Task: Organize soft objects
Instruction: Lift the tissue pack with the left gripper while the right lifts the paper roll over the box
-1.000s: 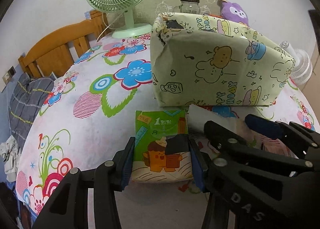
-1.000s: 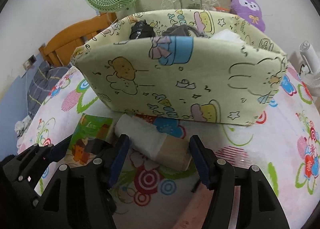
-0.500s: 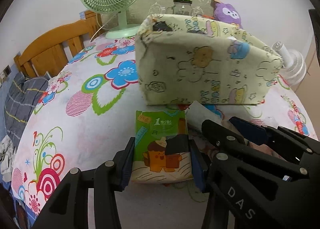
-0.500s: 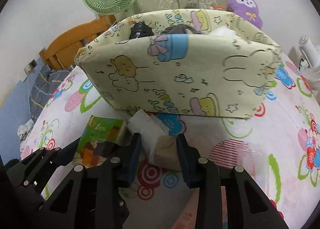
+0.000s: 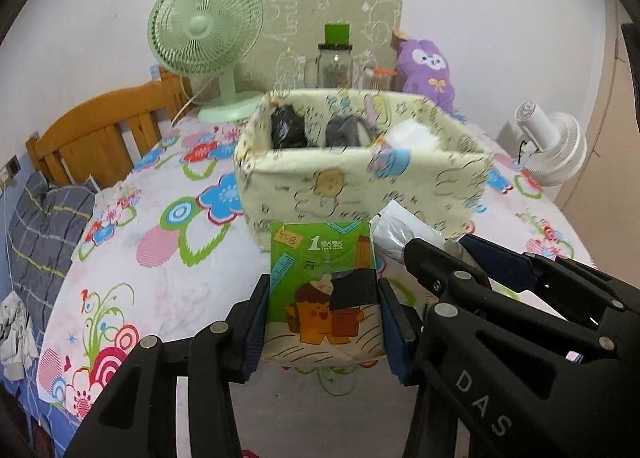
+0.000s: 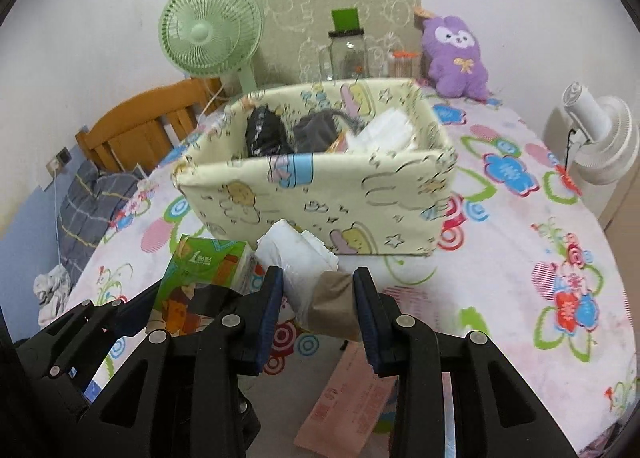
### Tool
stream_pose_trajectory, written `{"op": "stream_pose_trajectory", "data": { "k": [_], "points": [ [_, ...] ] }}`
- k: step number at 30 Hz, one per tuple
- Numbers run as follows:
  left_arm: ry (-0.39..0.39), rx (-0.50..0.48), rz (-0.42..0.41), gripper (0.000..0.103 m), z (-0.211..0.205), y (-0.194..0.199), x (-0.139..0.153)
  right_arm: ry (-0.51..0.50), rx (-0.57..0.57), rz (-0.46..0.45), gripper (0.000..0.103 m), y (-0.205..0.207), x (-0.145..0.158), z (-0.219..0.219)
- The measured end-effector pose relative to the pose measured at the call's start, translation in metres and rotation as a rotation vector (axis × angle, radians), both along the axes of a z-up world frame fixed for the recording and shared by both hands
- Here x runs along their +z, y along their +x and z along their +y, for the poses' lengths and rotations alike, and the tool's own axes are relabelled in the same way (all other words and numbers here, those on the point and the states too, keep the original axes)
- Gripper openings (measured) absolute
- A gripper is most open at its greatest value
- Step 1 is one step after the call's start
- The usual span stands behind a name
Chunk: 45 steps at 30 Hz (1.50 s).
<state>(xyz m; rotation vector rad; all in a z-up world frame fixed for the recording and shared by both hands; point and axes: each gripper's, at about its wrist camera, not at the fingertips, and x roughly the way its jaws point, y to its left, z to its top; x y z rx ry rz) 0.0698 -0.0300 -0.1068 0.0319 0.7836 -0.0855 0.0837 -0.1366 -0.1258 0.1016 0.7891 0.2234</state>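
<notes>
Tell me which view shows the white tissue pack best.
The right wrist view. There the white pack sits centred between the right tool's pads, its white and brown wrapping in full sight. In the left wrist view only its top corner shows behind the right tool's finger, beside the green pack.

left tool (image 5: 322, 322): low centre of frame, clamped on a pack | right tool (image 6: 318, 312): low centre, just closed, gripping a bundle
</notes>
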Motion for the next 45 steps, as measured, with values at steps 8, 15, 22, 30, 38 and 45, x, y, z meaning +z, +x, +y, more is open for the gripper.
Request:
{"op": "stream_pose_trajectory", "data": {
  "k": [8,15,22,30,38,45],
  "points": [
    [-0.001,-0.013,-0.062,0.051,-0.007,-0.013,0.028,-0.005,-0.028,-0.061,0.039,-0.017,0.029,-0.008],
    [-0.002,-0.021,-0.116,0.051,-0.01,-0.021,0.053,-0.004,-0.043,-0.116,0.039,-0.026,0.055,-0.014],
    [-0.006,-0.023,-0.167,0.051,-0.01,-0.026,0.075,-0.006,-0.046,-0.169,0.039,-0.033,0.08,-0.016],
    [-0.008,-0.028,-0.203,0.051,-0.011,-0.023,0.091,-0.005,-0.054,-0.206,0.039,-0.032,0.097,-0.016],
    [-0.012,-0.034,-0.224,0.051,-0.011,-0.006,0.1,-0.002,-0.066,-0.229,0.039,-0.018,0.108,-0.016],
    [-0.016,-0.032,-0.227,0.051,-0.009,0.018,0.101,0.004,-0.072,-0.234,0.039,0.007,0.11,-0.016]
  ]
}}
